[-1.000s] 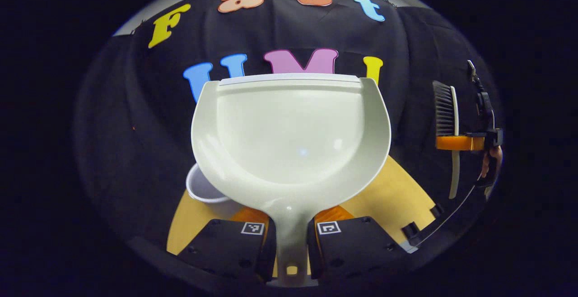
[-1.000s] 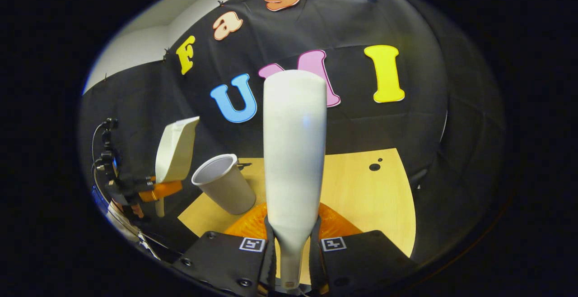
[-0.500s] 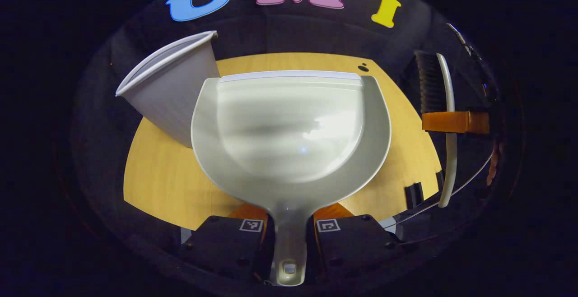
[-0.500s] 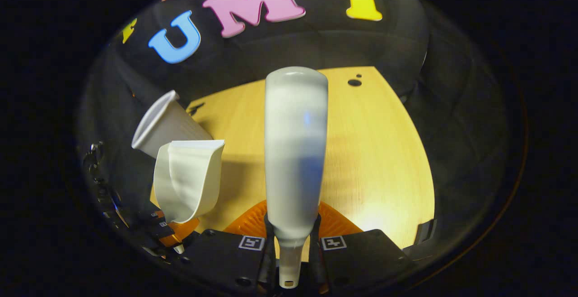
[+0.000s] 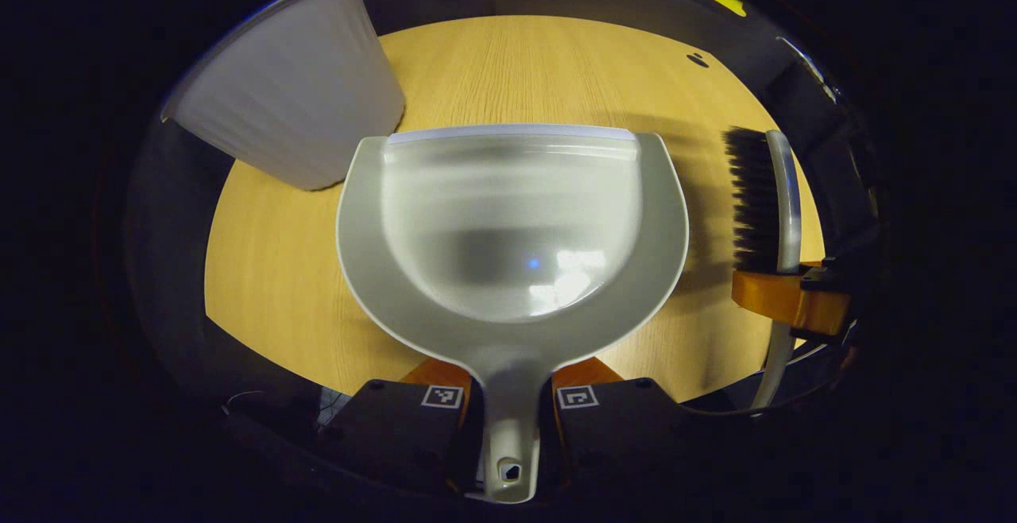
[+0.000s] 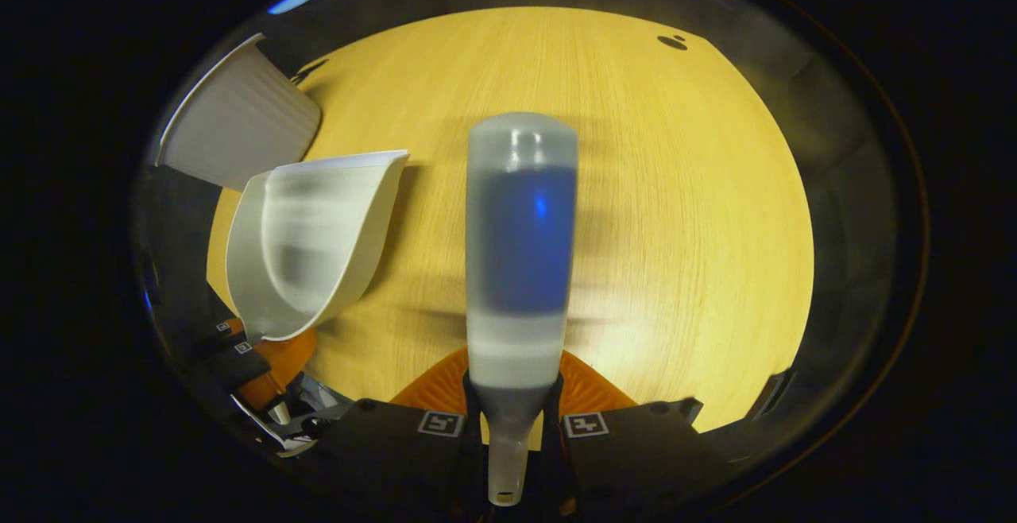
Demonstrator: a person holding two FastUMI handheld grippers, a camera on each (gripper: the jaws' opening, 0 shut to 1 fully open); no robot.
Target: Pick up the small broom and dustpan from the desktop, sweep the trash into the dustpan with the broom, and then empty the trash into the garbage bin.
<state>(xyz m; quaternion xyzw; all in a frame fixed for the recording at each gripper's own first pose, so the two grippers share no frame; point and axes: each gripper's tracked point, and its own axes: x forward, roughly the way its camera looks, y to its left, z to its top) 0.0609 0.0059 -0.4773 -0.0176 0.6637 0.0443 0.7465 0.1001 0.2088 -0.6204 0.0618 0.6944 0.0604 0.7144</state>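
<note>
My left gripper (image 5: 508, 396) is shut on the handle of the white dustpan (image 5: 508, 221), whose pan looks empty and hangs over the wooden desktop (image 5: 524, 62). The same dustpan (image 6: 310, 245) appears at the left of the right gripper view, tilted. My right gripper (image 6: 515, 424) is shut on the handle of the small broom (image 6: 520, 229), seen from its white back. In the left gripper view the broom (image 5: 763, 197) shows black bristles pointing left, with the other gripper's orange finger (image 5: 783, 300) below it.
A white cup-shaped garbage bin (image 5: 290, 110) stands at the desktop's far left, also the bin (image 6: 230, 118) in the right gripper view. A small dark spot (image 6: 672, 42) lies at the far right of the desktop. Black cloth surrounds the table.
Both grippers have tipped downward, from facing the booth wall to facing the desktop. The bin now sits closer in view. Dustpan and broom stay held.
</note>
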